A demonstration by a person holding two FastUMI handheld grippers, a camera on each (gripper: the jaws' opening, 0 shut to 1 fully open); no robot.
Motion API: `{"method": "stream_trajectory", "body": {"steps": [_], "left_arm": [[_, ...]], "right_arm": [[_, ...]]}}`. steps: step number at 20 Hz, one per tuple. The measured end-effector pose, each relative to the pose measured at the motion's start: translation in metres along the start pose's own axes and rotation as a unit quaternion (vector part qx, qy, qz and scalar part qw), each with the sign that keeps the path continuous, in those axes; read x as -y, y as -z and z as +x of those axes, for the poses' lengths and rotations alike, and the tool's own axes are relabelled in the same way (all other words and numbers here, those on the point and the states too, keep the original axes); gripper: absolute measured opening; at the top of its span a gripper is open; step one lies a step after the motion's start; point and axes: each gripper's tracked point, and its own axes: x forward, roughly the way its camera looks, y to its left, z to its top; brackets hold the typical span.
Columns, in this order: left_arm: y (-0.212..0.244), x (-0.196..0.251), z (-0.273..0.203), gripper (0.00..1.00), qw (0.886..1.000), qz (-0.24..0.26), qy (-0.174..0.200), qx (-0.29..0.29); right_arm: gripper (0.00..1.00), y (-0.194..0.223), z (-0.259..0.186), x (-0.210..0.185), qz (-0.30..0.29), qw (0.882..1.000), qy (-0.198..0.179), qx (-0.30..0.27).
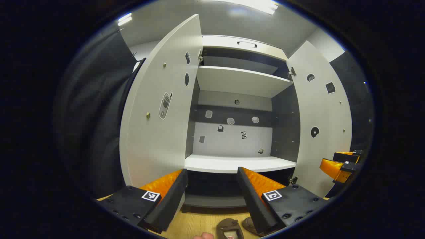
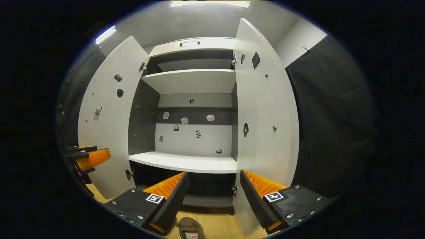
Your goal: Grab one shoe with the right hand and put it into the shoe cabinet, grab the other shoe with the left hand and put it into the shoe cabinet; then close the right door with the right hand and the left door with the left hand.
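Note:
A white shoe cabinet (image 1: 239, 162) (image 2: 186, 162) stands ahead with both doors swung wide. Its left door (image 1: 156, 116) (image 2: 106, 126) and right door (image 1: 322, 126) (image 2: 262, 126) flank bare shelves. Two brown shoes lie on the wooden floor below: one (image 1: 229, 229) under my left gripper (image 1: 212, 196), another (image 1: 249, 224) partly behind its right finger. One brown shoe (image 2: 189, 228) sits low under my right gripper (image 2: 212, 199). Both grippers are open, holding nothing, raised above the shoes and facing the cabinet. The right gripper (image 1: 342, 164) and the left gripper (image 2: 88, 159) also appear at each other's edges.
The cabinet has an upper shelf (image 1: 239, 79) (image 2: 192, 79) and a dark lower compartment near the floor (image 1: 212, 192). Small stickers dot the back panel and doors. Black cloth walls (image 1: 99, 116) (image 2: 328, 116) close in both sides. A fingertip (image 1: 204, 235) shows at the bottom edge.

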Motion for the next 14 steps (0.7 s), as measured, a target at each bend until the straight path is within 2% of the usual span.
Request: {"method": "stream_trajectory", "body": {"steps": [6,13,14], "left_arm": [[0.002,0.019,0.002,0.97,1.000,-0.002,0.028,-0.005],[0.003,0.017,-0.001,0.97,1.000,-0.008,0.026,-0.008],[0.003,0.016,-0.002,0.99,1.000,-0.007,0.025,-0.007]], "right_arm": [[0.94,-0.006,-0.003,-0.001,0.022,1.000,0.005,0.007],[0.94,-0.007,-0.007,0.002,0.016,1.000,0.013,0.007],[0.94,-0.006,-0.008,0.001,0.017,1.000,0.012,0.006]]}}
